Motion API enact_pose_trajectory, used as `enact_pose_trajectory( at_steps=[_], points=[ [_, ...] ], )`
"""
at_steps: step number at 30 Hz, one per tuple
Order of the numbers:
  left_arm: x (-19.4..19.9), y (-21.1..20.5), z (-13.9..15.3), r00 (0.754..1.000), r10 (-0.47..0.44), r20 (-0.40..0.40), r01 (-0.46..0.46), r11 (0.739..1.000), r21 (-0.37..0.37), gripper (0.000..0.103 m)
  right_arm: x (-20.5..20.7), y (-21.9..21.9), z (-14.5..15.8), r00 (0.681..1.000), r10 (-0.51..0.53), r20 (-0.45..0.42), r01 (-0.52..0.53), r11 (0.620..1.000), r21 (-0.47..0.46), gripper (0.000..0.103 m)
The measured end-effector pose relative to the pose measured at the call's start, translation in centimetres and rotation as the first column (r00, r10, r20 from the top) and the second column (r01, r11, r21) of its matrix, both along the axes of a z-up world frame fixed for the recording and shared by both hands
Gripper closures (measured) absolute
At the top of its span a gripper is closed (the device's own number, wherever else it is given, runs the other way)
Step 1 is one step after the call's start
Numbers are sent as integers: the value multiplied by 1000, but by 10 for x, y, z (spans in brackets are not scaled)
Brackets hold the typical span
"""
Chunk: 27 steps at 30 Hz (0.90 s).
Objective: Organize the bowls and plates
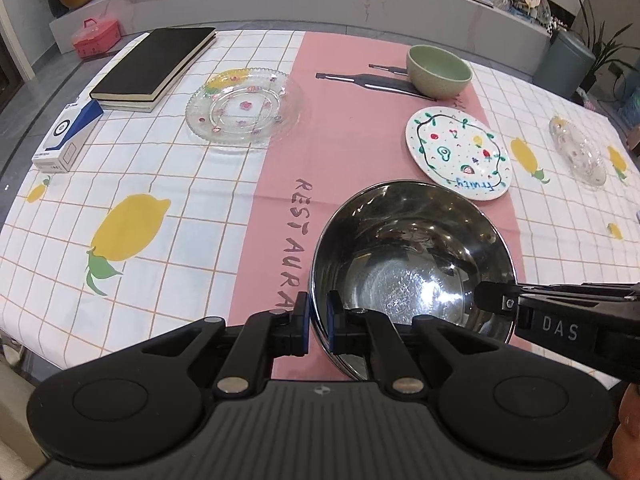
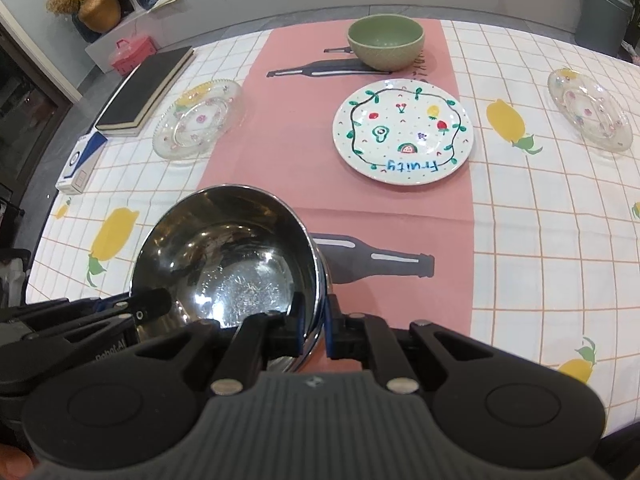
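A: Why two grippers on one bowl?

B: The steel bowl [image 1: 412, 264] is wide and slick, so each side gets its own pinch. The left gripper [image 1: 318, 322] has its jaws clenched on the near-left rim, one pad inside and one outside; the right gripper [image 2: 314, 326] is clamped the same way on the opposite rim. A single grip would likely let it tip.

A: Where is the bowl?

B: Over the pink strip of the tablecloth [image 1: 340, 140], at the near edge of the desk. Whether it rests on the cloth or hangs just above it, I cannot tell.

A: And the other dishes?

B: The fruit-painted plate [image 2: 403, 131] lies just beyond it, the green bowl [image 2: 385, 42] behind that, and a glass plate [image 1: 243, 110] out to each side. They look spread apart for sorting; I'd guess bowls go together.
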State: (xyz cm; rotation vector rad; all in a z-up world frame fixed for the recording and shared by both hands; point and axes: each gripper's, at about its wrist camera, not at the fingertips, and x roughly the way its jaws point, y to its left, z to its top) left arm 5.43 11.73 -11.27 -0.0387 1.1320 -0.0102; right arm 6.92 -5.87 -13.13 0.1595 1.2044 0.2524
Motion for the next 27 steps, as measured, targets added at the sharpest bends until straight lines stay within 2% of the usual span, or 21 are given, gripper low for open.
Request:
enact_pose_trajectory(
  at_steps=[9,14,17,19,21,27],
  points=[
    [4,-4,-5,1000,-16,-17,16,999,33,93,2,4,-1,1000,15,13,-14,999,-33,96],
    [5,-6,-6,999,-31,-17,31,999,33,88,2,4,-1,1000,17,15,-17,999,-34,96],
    [4,-5,-3,999,-32,-6,32,999,27,80,1,4,0,1000,19,21,-18,999,-36,92],
    [3,-5,1,999,-34,8,34,999,27,71,1,2,4,999,16,29,-15,999,-37,92],
    [2,-4,5,999,-39,24,38,999,26,62,1,1,5,999,16,31,-15,999,-34,67],
    [0,0,17,998,-33,61,34,999,-17,39,-2,1,15,998,20,62,-18,999,-36,50]
  ],
)
